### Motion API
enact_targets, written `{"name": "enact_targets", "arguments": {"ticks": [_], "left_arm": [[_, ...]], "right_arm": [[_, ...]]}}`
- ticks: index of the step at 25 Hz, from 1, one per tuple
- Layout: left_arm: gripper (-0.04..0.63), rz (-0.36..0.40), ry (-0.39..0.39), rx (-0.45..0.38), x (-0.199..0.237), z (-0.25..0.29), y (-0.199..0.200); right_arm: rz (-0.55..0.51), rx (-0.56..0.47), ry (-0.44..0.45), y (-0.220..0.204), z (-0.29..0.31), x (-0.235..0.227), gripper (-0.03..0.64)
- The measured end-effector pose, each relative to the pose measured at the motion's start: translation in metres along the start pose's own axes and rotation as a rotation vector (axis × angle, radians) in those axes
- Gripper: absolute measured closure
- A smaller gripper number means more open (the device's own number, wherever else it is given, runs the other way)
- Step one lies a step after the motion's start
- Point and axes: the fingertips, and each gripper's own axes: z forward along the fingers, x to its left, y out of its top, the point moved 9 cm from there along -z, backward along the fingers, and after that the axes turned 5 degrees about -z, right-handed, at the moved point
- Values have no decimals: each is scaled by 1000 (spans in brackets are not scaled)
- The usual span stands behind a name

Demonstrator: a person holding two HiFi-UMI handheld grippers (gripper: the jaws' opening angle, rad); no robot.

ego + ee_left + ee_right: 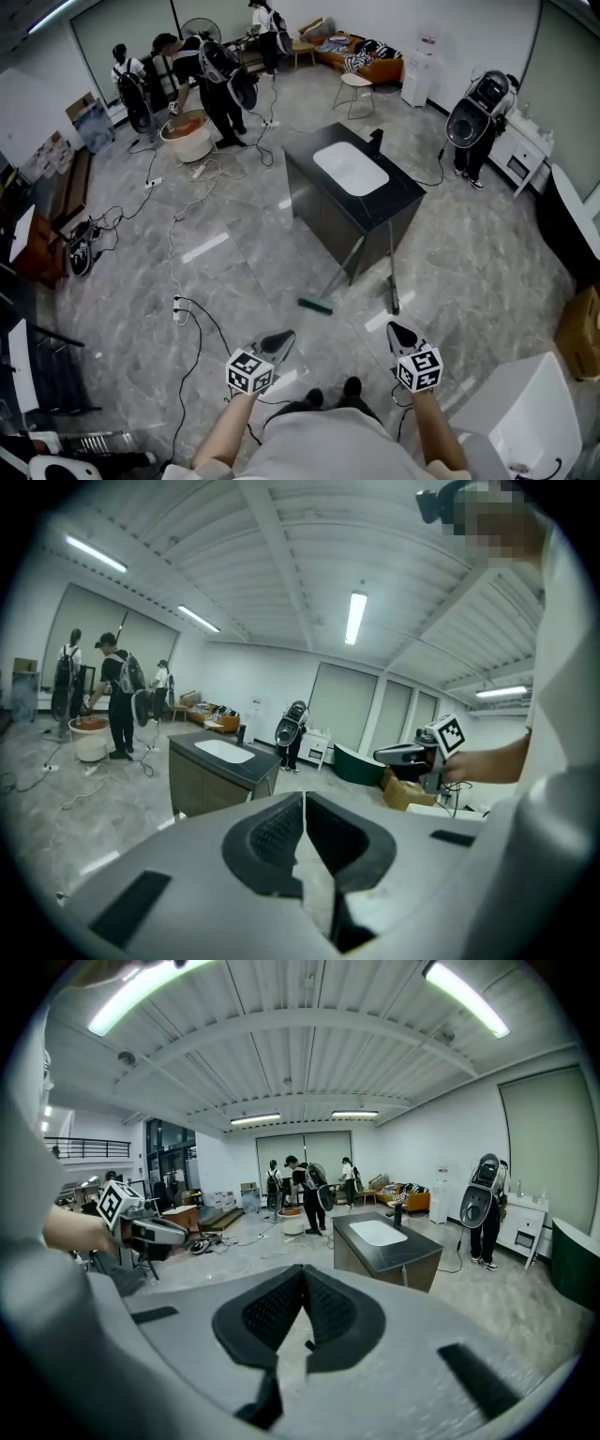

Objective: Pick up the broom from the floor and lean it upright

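The broom stands with its green head [316, 305] on the floor and its grey handle slanting up against the near corner of the black sink cabinet [394, 202]. A second, dark long-handled tool [393, 281] leans on the same corner just to its right. My left gripper [284, 337] is raised close to my body, short of the broom, jaws shut and empty [304, 799]. My right gripper [394, 328] hangs level with it on the right, pads also closed together with nothing between them [302, 1274]. A thin handle [403, 1274] shows against the cabinet in the right gripper view.
Cables [187, 319] trail over the marble floor to my left. A white box [525, 412] stands at my lower right, with a cardboard box [581, 333] beyond it. Several people [211, 80] work at the back left, and one person [478, 117] stands at the right.
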Motion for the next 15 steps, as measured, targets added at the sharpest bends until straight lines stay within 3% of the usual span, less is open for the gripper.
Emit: {"name": "enact_targets", "arguments": {"ticks": [9,15], "left_arm": [[583,-1,159,-105,-24,-8,24],[583,-54,271,-152,-45,-3,17]], "right_arm": [[-52,-69,88,23,-6,-41,617],[-166,-94,174,35,2,-65,616]]}}
